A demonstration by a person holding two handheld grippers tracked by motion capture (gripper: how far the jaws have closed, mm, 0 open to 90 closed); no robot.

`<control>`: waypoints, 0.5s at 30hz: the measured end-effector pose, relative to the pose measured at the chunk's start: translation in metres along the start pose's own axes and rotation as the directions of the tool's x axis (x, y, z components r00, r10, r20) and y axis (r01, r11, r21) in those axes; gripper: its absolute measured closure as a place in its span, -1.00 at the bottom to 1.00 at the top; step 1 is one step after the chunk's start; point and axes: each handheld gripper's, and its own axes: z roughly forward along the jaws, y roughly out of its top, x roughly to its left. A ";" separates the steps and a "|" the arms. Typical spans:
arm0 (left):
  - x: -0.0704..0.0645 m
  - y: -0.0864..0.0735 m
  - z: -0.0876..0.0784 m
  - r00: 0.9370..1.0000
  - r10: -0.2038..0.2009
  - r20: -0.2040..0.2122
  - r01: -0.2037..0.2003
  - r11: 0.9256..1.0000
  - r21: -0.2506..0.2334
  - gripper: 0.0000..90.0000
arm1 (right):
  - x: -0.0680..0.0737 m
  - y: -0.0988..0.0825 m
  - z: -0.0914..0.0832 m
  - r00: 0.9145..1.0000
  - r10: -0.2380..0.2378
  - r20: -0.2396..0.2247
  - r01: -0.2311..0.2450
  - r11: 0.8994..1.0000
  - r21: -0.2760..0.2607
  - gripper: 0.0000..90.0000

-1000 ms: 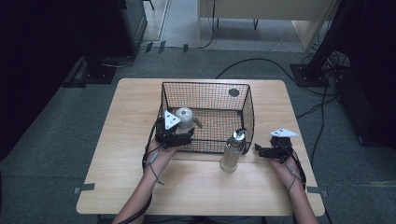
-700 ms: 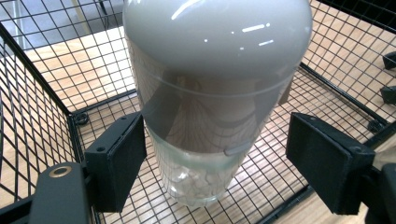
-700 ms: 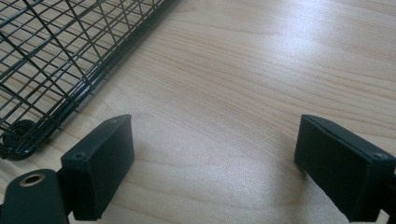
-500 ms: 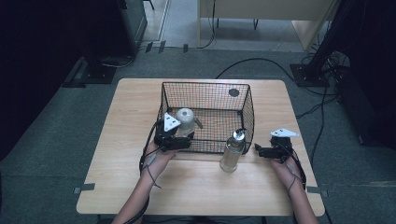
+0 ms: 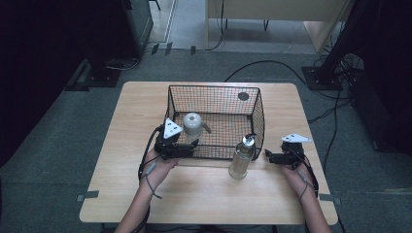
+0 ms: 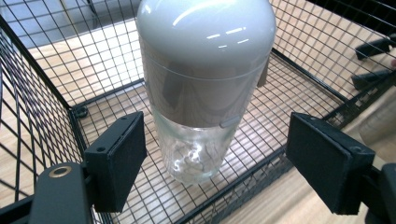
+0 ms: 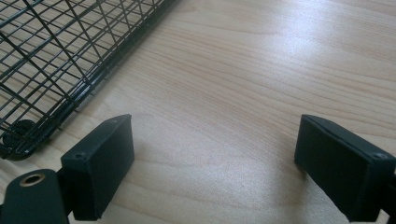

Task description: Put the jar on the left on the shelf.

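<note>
Two hand-held tongs at a wire basket on a wooden worktop.

The left tongs (image 6: 215,163) are spread wide, not touching the grey-capped bottle (image 6: 205,88) standing upright between them inside the wire basket (image 5: 252,104), near its front left corner. The right tongs (image 7: 215,168) are spread over bare worktop (image 5: 136,111), beside the basket.

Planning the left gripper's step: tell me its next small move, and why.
Probably draw the left gripper back out of the basket. Its jaws stand wide open, clear of the grey-capped bottle, which stands upright on the basket floor, seemingly released.
</note>
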 end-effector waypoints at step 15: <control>0.008 -0.005 -0.019 0.996 0.055 0.068 -0.056 0.998 0.010 -0.55 | 0.000 0.000 0.000 1.000 -0.002 -0.001 0.002 1.000 0.000 -0.74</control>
